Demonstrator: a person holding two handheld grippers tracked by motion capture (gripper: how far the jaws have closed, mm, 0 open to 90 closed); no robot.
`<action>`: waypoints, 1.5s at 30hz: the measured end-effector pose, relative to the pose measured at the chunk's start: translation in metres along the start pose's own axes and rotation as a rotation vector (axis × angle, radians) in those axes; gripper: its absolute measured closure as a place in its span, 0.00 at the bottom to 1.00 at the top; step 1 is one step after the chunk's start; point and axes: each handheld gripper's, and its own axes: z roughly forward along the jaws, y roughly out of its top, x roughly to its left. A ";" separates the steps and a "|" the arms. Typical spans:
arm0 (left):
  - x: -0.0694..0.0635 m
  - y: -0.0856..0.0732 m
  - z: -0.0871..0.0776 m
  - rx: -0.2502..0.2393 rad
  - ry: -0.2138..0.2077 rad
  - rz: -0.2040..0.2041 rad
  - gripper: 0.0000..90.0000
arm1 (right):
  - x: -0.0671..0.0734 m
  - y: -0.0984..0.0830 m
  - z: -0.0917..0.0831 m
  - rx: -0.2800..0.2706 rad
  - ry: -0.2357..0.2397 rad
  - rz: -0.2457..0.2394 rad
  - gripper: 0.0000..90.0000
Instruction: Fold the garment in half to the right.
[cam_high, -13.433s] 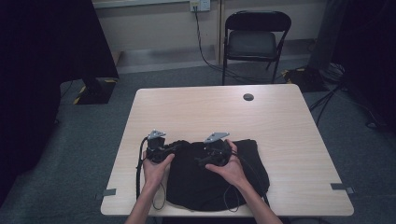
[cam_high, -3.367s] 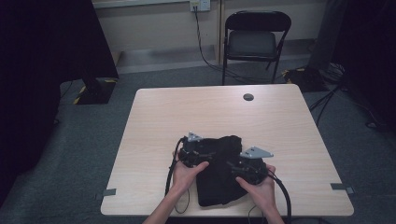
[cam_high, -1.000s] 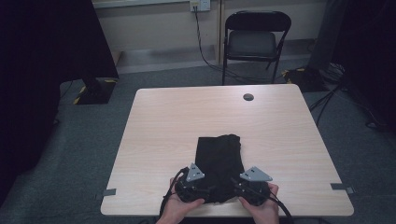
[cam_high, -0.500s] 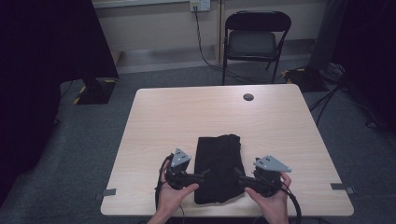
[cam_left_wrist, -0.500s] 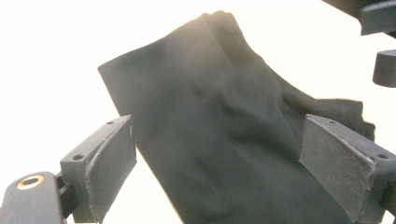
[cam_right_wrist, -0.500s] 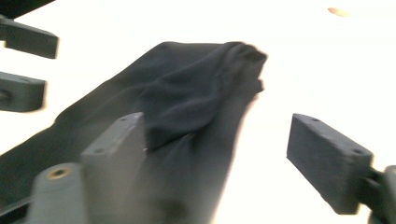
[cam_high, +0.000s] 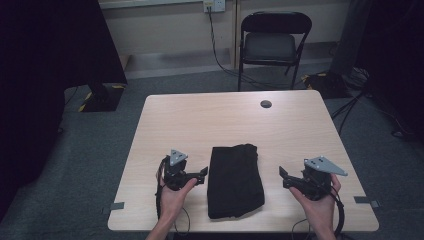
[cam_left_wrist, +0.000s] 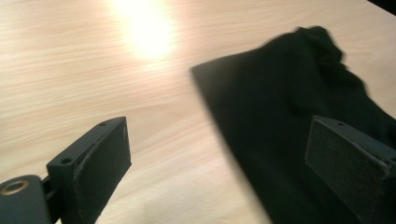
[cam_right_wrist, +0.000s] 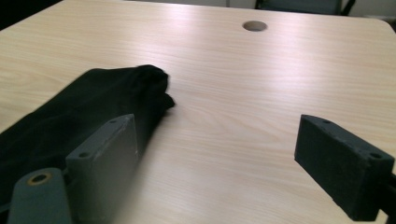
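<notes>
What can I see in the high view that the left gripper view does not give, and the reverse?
High view alone: the chair behind the table, the round hole in the tabletop, and the right gripper, open, apart from the cloth. Left gripper view alone: the left gripper seen close, open, nothing between its pads. Both: the folded black cloth lying flat on the wooden table.

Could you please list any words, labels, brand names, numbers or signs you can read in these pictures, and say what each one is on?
None: no readable text in any view.
The folded black cloth bears no visible print or tag.
The wooden table shows bare grain and a round hole, no marking.
The left tongs and right tongs carry no legible label.
</notes>
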 end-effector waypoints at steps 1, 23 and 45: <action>0.003 0.000 0.001 0.000 0.014 -0.004 0.08 | -0.005 -0.002 0.001 0.007 -0.006 0.008 0.13; 0.062 -0.015 0.004 0.070 0.254 -0.096 0.08 | -0.073 -0.045 0.021 0.138 -0.176 0.139 0.13; 0.084 -0.034 0.012 0.169 0.378 -0.156 0.09 | -0.091 -0.068 0.030 0.231 -0.298 0.159 0.10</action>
